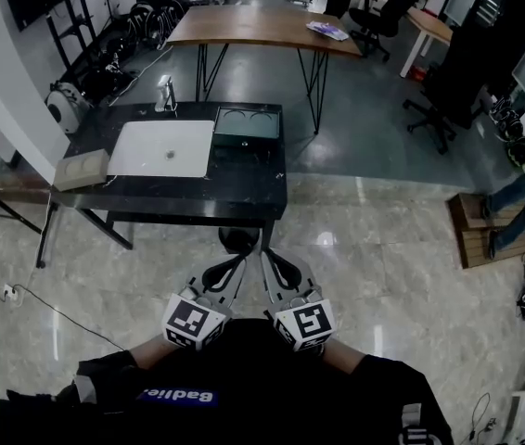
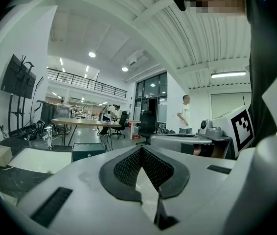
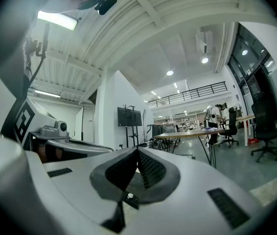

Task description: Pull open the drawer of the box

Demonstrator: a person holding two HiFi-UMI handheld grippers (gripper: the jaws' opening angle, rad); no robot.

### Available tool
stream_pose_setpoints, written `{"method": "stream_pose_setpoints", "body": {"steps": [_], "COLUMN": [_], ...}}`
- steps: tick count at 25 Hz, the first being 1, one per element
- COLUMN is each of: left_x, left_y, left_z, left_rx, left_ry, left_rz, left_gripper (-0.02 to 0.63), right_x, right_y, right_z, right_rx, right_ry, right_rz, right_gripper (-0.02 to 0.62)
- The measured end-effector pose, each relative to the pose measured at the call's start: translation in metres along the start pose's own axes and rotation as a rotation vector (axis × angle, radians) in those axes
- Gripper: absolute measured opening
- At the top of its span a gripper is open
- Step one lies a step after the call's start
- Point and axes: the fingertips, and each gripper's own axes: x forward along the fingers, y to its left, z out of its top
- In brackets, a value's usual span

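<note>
Box (image 1: 247, 124) sits on the black table (image 1: 244, 193), just beside a white tray (image 1: 160, 148), well ahead of me. I hold the left gripper (image 1: 241, 262) and right gripper (image 1: 266, 260) near my body, both with jaws pressed together on nothing.

On the low table (image 1: 244, 191) the basin (image 1: 162, 148) lies in the middle, the box (image 1: 247, 124) just right of it and a flat case (image 1: 81, 169) at the left end. Behind them stands a long desk (image 1: 253, 26).

A black table (image 1: 244, 193) carries a white tray (image 1: 162, 148), a dark box (image 1: 246, 126) (far side) and a beige block (image 1: 81, 169).
</note>
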Motion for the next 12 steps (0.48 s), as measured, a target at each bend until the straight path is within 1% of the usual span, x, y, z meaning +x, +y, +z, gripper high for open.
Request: {"method": "stream_pose_setpoints", "body": {"steps": [8, 12], "left_x": [0.014, 0.031], "left_y": [-0.005, -0.014], "left_z": [-0.001, 0.000], "left_rx": [0.005, 0.013], "left_ry": [0.015, 0.025], "left_rz": [0.027, 0.051], "left_gripper": [0.002, 0.002], "right_x": [-0.004, -0.009], "right_y": [-0.018, -0.038], "right_z": [-0.002, -0.005], "right_rx": [0.009, 0.015], "right_ry": [-0.003, -0.004], "right_rz": [0.015, 0.034], "right_gripper": [-0.001, 0.000]}}
